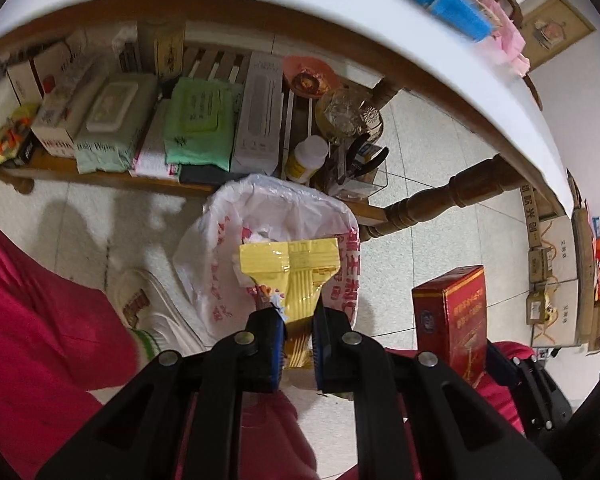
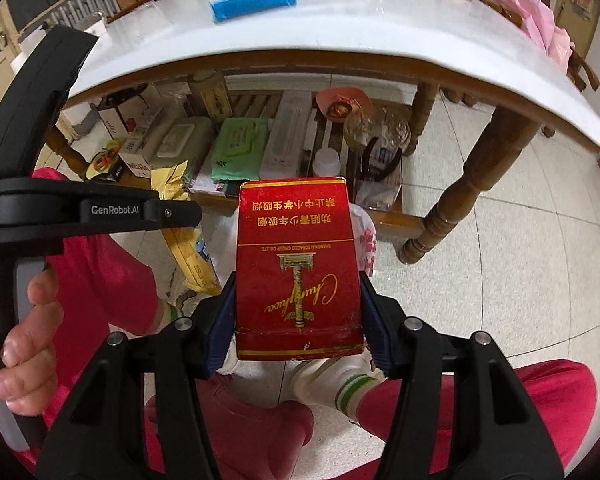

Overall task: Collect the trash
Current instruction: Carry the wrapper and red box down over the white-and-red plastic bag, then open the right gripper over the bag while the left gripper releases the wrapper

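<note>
Left wrist view: the left gripper [image 1: 298, 334] pinches a yellow foil wrapper [image 1: 290, 270] over the bag-lined trash bin [image 1: 224, 280], apparently poised for release.

Right wrist view: the right gripper [image 2: 298, 320] clamps a red Chunghwa cigarette pack [image 2: 296, 268] near the bin, seemingly next.

black left gripper [image 1: 298, 334] and right gripper [image 2: 298, 320], blue pads, silver screws; pink trousers [image 2: 480, 412], perhaps striped socks.

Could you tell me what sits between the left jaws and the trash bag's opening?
Only the yellow wrapper they grip; in the left wrist view it juts out over the white trash bag.
</note>
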Tool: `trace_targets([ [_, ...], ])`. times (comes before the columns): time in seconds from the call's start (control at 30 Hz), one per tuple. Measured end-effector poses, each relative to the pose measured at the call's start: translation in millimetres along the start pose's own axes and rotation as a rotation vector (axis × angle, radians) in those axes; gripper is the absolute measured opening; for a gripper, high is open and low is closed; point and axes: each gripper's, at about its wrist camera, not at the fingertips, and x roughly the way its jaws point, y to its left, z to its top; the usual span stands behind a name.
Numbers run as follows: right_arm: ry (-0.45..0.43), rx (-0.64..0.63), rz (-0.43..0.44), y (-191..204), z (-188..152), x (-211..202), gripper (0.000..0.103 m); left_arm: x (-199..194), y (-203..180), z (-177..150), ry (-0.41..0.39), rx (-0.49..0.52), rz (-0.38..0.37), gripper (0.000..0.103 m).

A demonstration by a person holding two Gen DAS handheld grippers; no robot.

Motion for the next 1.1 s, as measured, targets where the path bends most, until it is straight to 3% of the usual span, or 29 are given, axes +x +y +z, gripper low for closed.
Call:
trace_targets([
  [0.5, 0.165, 0.102, 0.012, -17, -7, 96, 0.055, 83, 39, 18, 0.135, -0.126, 0.040, 0.012],
  [1.1, 0.354, 0.154, 0.030, -25, -19, 186, 0.055, 156, 61, 44, 0.262, -0.192, 0.049, 0.012],
])
